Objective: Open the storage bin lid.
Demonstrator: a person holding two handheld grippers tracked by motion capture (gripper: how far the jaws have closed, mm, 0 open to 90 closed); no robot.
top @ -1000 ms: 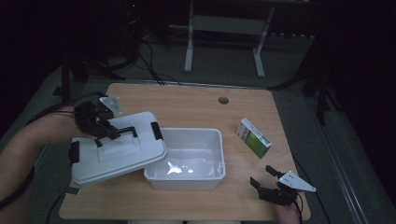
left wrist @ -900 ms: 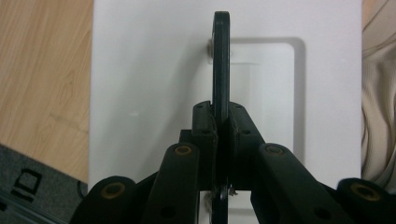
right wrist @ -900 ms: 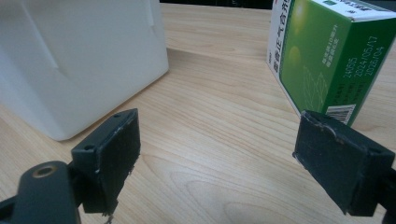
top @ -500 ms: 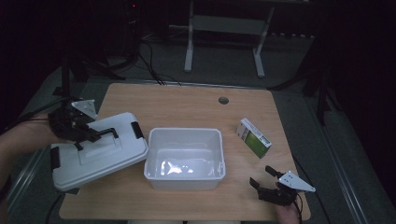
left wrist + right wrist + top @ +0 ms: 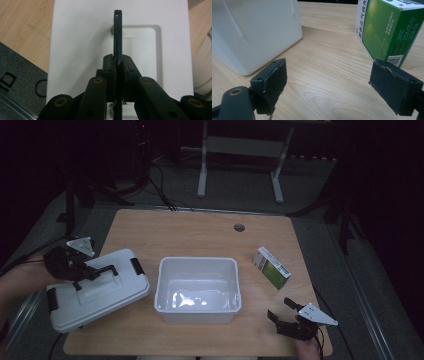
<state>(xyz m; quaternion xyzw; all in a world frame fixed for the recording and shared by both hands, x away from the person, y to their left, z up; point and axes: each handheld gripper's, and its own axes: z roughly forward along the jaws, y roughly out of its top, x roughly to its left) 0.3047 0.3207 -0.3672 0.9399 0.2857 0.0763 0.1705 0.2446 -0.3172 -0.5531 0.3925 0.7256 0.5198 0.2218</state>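
Left gripper view showed what the high view could not: the left gripper [image 5: 118, 67] had its fingers [image 5: 109, 65] pinched on the black handle [image 5: 117, 32] of the white lid [image 5: 82, 42]. From the high view, that lid [image 5: 95, 290] lay at nine o'clock on the desk [image 5: 200, 230], overhanging its edge, beside the open white bin [image 5: 197, 290] at the centre. Right gripper view gave the right gripper [image 5: 327, 87] with fingers [image 5: 272, 80] spread wide over bare wood, the bin's wall [image 5: 257, 30] at ten o'clock and a green carton [image 5: 387, 32] at one o'clock. High view placed this gripper [image 5: 285, 312] at five o'clock, near the carton [image 5: 271, 267].
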